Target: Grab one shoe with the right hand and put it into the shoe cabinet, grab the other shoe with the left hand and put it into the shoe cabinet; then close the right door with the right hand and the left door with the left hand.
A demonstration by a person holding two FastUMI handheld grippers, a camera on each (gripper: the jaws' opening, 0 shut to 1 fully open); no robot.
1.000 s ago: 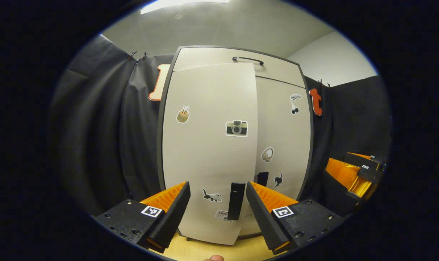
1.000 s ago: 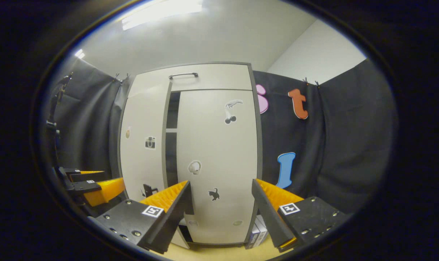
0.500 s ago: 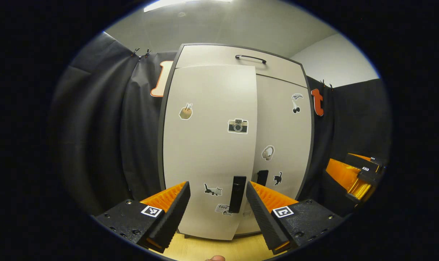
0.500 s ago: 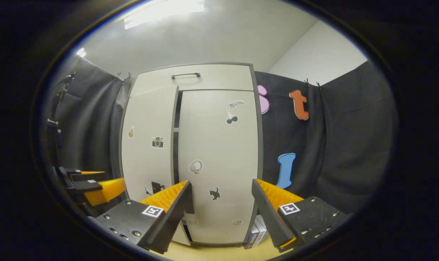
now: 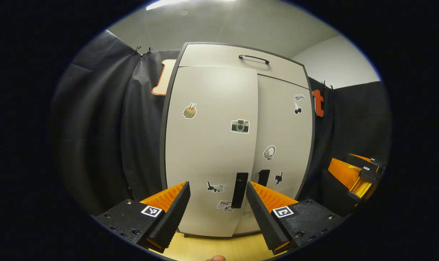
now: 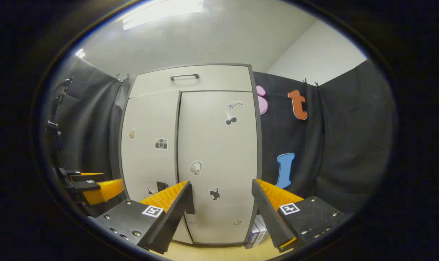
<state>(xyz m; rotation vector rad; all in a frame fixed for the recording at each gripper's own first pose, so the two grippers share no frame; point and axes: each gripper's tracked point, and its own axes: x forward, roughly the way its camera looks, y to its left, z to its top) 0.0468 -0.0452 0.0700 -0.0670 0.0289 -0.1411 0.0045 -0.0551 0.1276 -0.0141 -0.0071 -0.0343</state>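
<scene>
Left gripper view centres the pale, stiff-panelled shoe cabinet (image 5: 237, 145), its light left door (image 5: 210, 152) seemingly almost flush, best nudged beside the black handle (image 5: 239, 189); both the left gripper (image 5: 217, 203) and right gripper (image 6: 221, 203) stand spread, holding nothing.

Shoe cabinet (image 6: 190, 78) pale; right door (image 6: 219, 163) shut, left door (image 6: 150, 159) nearly shut.

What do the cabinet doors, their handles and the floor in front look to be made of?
Left door and right door: probably laminated board, matte off-white, flat faces with dark edging. Door handle: dark bar, plastic or painted metal; cannot tell which. Floor: pale wood-look surface, faint grain, slight sheen.
</scene>
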